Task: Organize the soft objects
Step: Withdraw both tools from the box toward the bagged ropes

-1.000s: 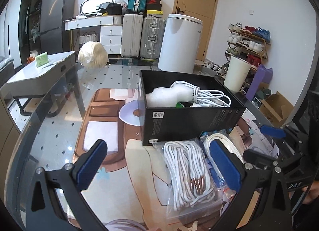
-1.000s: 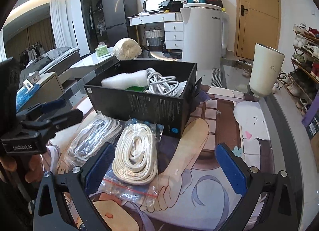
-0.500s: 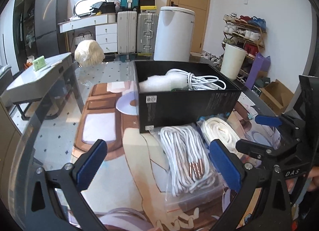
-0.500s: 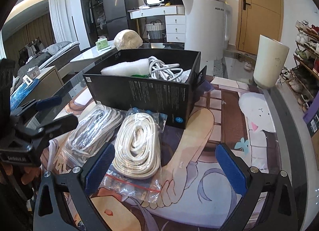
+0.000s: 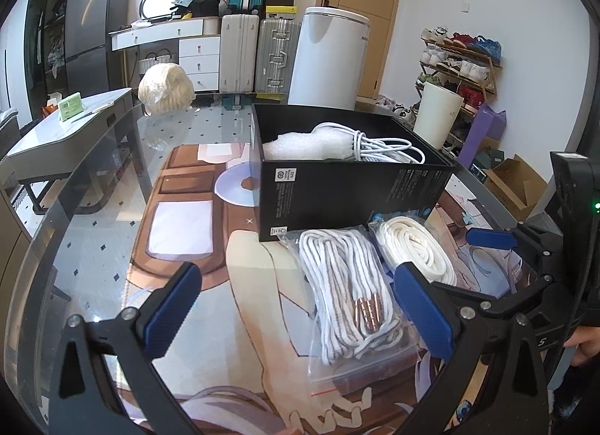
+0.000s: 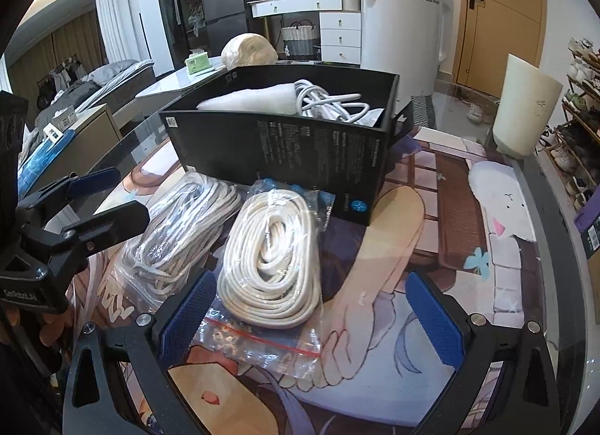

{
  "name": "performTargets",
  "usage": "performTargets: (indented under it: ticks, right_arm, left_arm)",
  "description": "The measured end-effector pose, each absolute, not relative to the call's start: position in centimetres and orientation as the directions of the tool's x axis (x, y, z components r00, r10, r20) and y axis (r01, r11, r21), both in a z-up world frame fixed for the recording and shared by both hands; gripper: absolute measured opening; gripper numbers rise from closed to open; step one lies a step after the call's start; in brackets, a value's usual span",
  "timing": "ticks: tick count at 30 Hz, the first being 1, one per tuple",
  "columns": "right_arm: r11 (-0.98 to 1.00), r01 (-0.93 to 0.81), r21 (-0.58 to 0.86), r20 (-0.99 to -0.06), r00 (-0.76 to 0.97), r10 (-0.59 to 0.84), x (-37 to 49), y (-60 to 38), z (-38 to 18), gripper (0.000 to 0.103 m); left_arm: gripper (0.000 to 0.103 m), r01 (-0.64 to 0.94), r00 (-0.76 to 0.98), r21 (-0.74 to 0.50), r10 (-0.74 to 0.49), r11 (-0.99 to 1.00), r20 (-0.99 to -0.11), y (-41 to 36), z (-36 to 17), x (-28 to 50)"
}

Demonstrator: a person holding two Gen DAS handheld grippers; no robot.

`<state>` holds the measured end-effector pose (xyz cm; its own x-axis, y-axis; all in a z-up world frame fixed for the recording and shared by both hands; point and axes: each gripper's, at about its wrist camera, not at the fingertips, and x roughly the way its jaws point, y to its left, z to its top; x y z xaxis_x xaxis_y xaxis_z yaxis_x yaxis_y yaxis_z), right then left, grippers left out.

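Note:
A black box [image 5: 356, 195] [image 6: 285, 146] on the glass table holds white foam [image 5: 300, 146] and a white cable [image 5: 378, 142]. In front of it lie two clear zip bags: one of striped white cord with copper tips [image 5: 348, 292] [image 6: 183, 236] and one of cream rope [image 5: 416, 251] [image 6: 277, 258]. My left gripper [image 5: 296, 315] is open and empty, above the table near the striped cord bag. My right gripper [image 6: 311, 318] is open and empty, its left finger beside the cream rope bag. A bagged cream bundle [image 5: 165, 88] sits at the table's far side.
A printed mat [image 5: 243, 285] lies under the glass. A white bin [image 5: 330, 60], suitcases [image 5: 258, 56], a grey side table [image 5: 63, 131], a shoe rack [image 5: 461, 60] and a cream bin [image 6: 525, 112] stand around the table.
Both grippers have pulled back and risen a little; the box and both bags now sit further from the cameras. Both stay open.

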<state>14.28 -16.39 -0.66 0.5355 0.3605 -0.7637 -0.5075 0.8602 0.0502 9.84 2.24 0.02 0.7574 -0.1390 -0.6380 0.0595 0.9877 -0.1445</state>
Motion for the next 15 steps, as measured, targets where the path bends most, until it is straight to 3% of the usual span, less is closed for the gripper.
performTargets:
  ticks: [15]
  right_arm:
    - [0.849,-0.528,0.019,-0.820,0.477,0.315,15.7,-13.8,-1.7,0.102]
  left_arm:
    - [0.103,0.014,0.750,-0.216,-0.153,0.976,-0.643,3.7,-0.4,10.0]
